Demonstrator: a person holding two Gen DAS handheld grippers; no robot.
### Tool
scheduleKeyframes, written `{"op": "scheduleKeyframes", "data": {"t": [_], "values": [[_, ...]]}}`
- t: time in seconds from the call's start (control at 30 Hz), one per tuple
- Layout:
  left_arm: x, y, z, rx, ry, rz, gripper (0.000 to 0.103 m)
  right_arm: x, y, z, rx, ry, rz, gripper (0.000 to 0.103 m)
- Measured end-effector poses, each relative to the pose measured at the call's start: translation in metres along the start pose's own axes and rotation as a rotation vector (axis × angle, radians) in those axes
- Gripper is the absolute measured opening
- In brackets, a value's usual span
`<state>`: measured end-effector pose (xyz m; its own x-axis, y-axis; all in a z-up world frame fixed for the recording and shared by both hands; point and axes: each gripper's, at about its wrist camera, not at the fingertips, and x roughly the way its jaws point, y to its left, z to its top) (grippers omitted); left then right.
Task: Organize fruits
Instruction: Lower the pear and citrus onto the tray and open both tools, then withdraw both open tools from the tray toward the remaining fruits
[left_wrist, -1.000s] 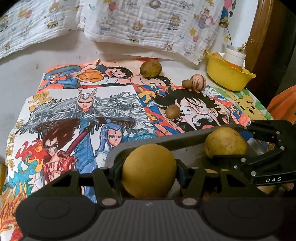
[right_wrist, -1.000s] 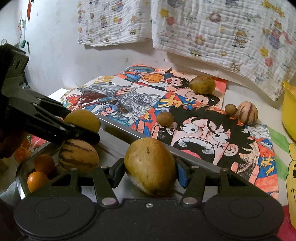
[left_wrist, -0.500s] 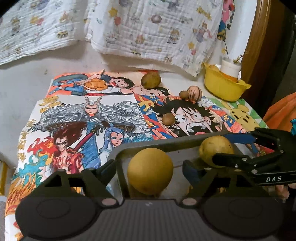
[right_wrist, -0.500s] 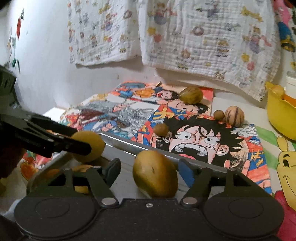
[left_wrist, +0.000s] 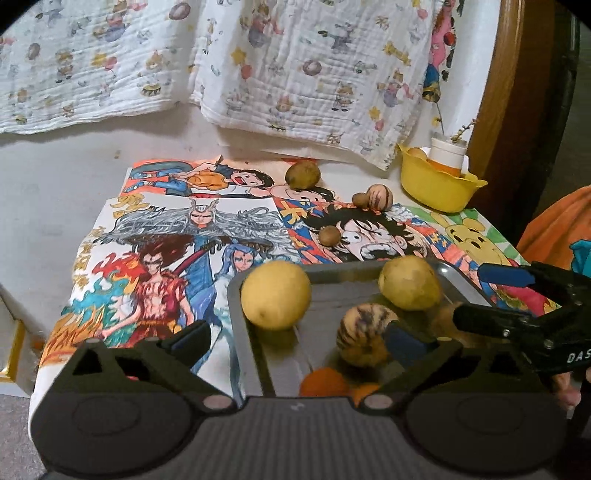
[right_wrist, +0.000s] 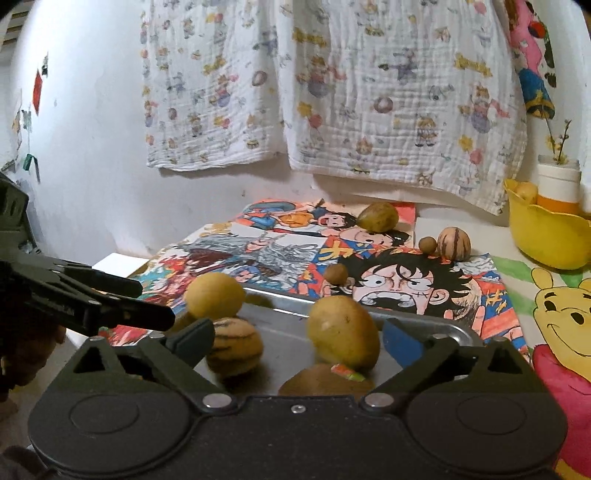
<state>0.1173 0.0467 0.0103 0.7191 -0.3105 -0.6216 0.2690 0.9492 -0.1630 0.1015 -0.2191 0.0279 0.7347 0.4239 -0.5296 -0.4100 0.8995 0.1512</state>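
Left gripper, jaws just spread wide, grips nothing; round yellow fruit sits mid-frame at the metal tray rim. Right gripper, likewise just opened and empty; oval yellow fruit centre-frame in the tray

Dim, soft indoor light; fisheye-bent edges, dark corners, slight motion blur.

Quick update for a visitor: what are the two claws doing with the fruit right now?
Left gripper and right gripper just opened, nothing gripped. Round yellow fruit and oval yellow fruit over the metal tray. Four fruits left on the mat; nothing blocking.
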Motion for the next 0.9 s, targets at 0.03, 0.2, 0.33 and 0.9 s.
{"op": "scheduleKeyframes", "data": {"t": [0.03,0.2,0.33,0.9], "values": [[-0.004,-0.001,-0.004,0.005,-0.001,-0.002,0.102,-0.003,0.003,-0.002,-0.006,-0.001,0.000,0.101],[-0.018,-0.007,-0.019,0.060,0.001,-0.017,0.102,-0.019,0.014,-0.014,-0.036,0.017,0.009,0.102],[-0.025,-0.012,-0.031,0.118,0.009,-0.053,0.103,-0.026,0.020,-0.025,-0.072,0.061,-0.003,0.102],[-0.020,0.014,-0.043,0.132,0.139,0.014,0.103,-0.029,0.010,-0.035,-0.097,0.144,-0.104,0.102]]}}
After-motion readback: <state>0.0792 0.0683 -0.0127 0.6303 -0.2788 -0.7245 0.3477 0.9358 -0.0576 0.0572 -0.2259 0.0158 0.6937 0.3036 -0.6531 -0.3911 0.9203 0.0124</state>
